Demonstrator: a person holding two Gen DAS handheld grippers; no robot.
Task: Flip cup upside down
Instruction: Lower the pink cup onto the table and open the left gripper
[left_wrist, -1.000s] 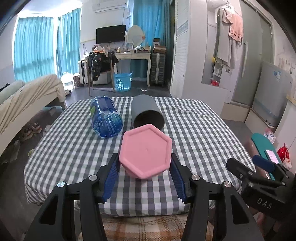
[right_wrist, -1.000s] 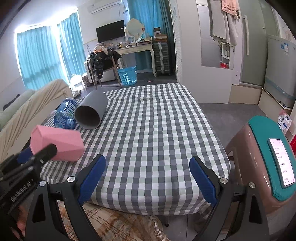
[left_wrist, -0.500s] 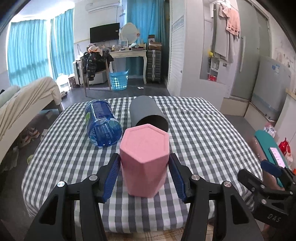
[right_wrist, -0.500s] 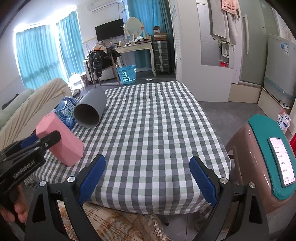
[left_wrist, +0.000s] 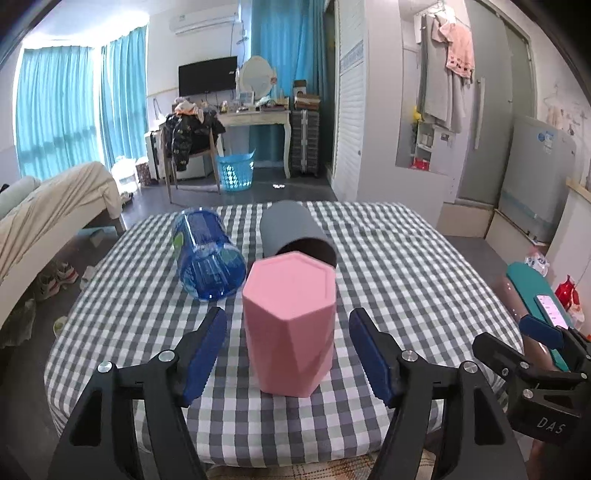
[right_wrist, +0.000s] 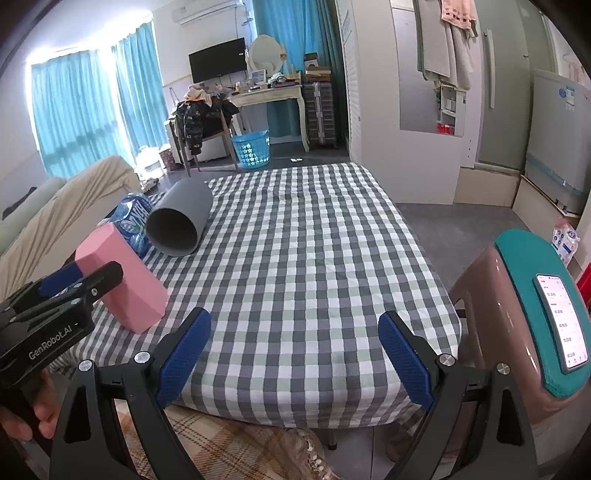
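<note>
A pink hexagonal cup (left_wrist: 290, 325) stands upside down on the checked tablecloth (left_wrist: 388, 266), closed base up. It also shows in the right wrist view (right_wrist: 125, 280). My left gripper (left_wrist: 288, 350) is open, its blue pads on either side of the cup with a gap on each side. It shows from the side in the right wrist view (right_wrist: 62, 288). My right gripper (right_wrist: 293, 354) is open and empty over the table's near edge, to the right of the cup.
A blue plastic bottle (left_wrist: 207, 254) and a grey tube (left_wrist: 295, 232) lie on their sides just behind the cup. A brown stool with a teal top and a phone (right_wrist: 535, 314) stands at the table's right. A bed (left_wrist: 44, 210) is on the left.
The cup was gripped and tilted with its base toward the camera; it has been turned upright onto the cloth, base up. The left jaws have opened and let go. The right gripper has not moved.
</note>
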